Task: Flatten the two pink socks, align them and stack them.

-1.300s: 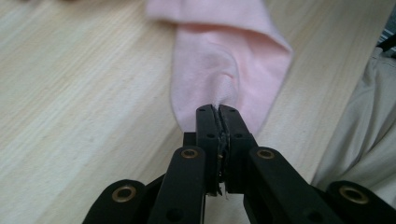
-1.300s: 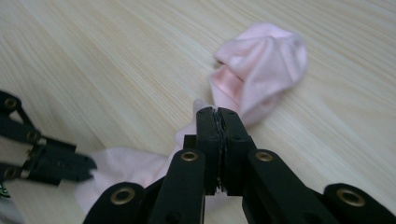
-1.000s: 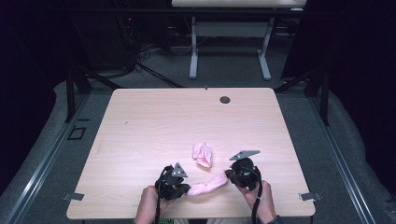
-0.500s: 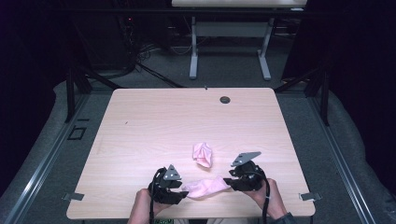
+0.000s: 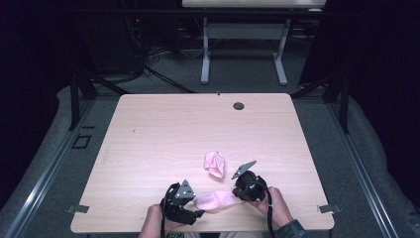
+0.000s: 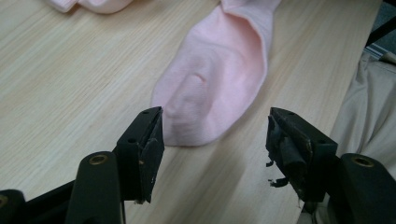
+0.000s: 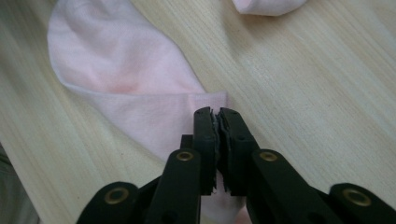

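Observation:
A long pink sock (image 5: 218, 201) lies flat near the table's front edge, between my two grippers. My left gripper (image 5: 198, 213) is at its toe. In the left gripper view the jaws (image 6: 215, 135) stand apart and have just been opening; the toe (image 6: 219, 79) lies just ahead of them, untouched. My right gripper (image 5: 238, 197) is at the sock's other end. Its jaws (image 7: 218, 114) have just been closing and are now together, pinching the edge of the sock (image 7: 121, 79). A second, bunched pink sock (image 5: 215, 163) lies a little farther back.
The light wooden table (image 5: 198, 129) has a dark round grommet (image 5: 238, 105) near its far edge. The bunched sock (image 7: 266, 5) sits close beyond the right gripper. The person's beige clothing (image 6: 373, 116) is at the table's front edge. A second table's legs stand beyond.
The left jaws have gone from shut on the sock's toe to open, releasing it. The right gripper has dropped slightly toward the table, and the sock now lies flat.

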